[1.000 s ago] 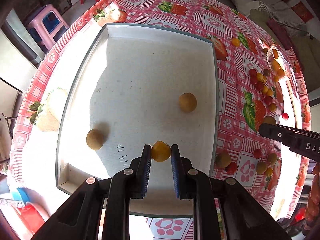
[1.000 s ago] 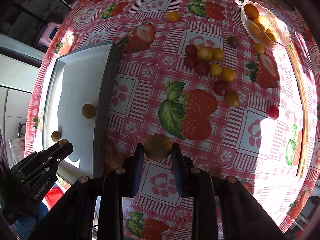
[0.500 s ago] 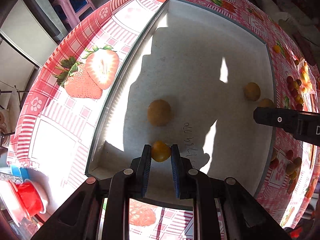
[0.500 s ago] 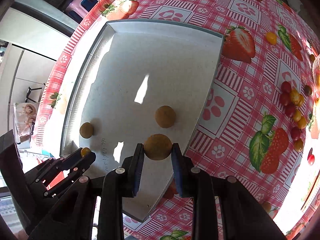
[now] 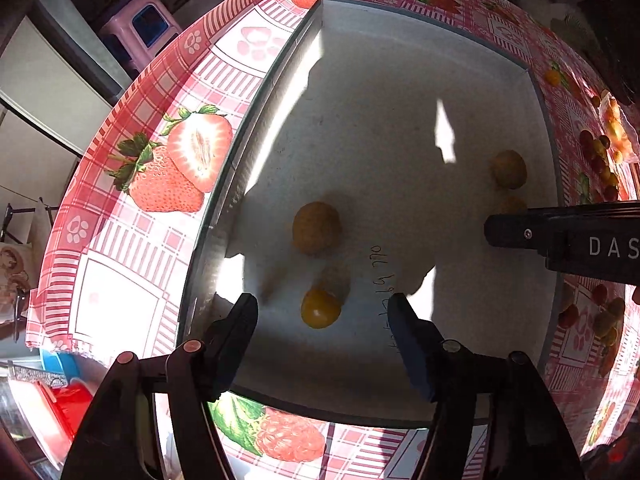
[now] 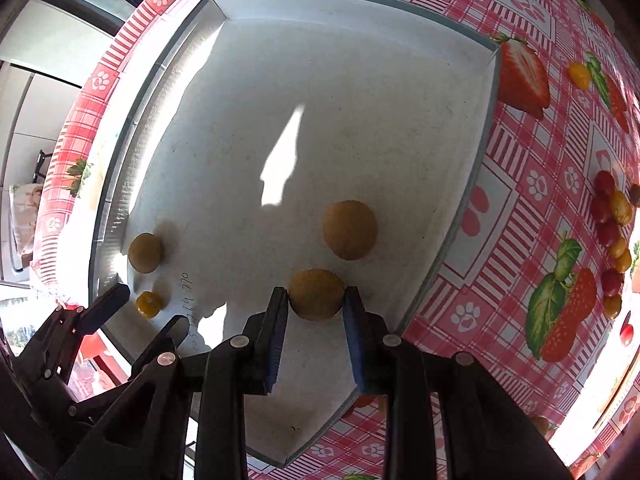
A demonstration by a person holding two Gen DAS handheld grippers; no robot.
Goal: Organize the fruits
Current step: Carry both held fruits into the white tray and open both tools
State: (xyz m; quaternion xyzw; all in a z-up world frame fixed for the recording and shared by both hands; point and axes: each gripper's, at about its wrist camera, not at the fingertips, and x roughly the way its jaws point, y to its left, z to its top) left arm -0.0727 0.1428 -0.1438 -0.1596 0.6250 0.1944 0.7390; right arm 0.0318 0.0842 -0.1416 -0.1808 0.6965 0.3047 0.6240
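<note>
Left wrist view: my left tongs point(image 5: 323, 322) had just sprung apart, yellow tomato point(image 5: 320, 308) loose in the tray point(image 5: 400, 60). My right tongs point(image 6: 316, 300) clamped the brown fruit point(image 6: 316, 294); lowering and releasing looked next.

Hard sunlight floods both fisheye views. The white tray point(image 5: 400, 80) glares along its rim at ten o'clock, and a broad dark shadow covers most of its floor, broken by a bright sliver near one o'clock. The strawberry tablecloth point(image 6: 560, 160) washes out at four o'clock in the right view. Edges bend strongly and corners fall black. Focus is sharp.
</note>
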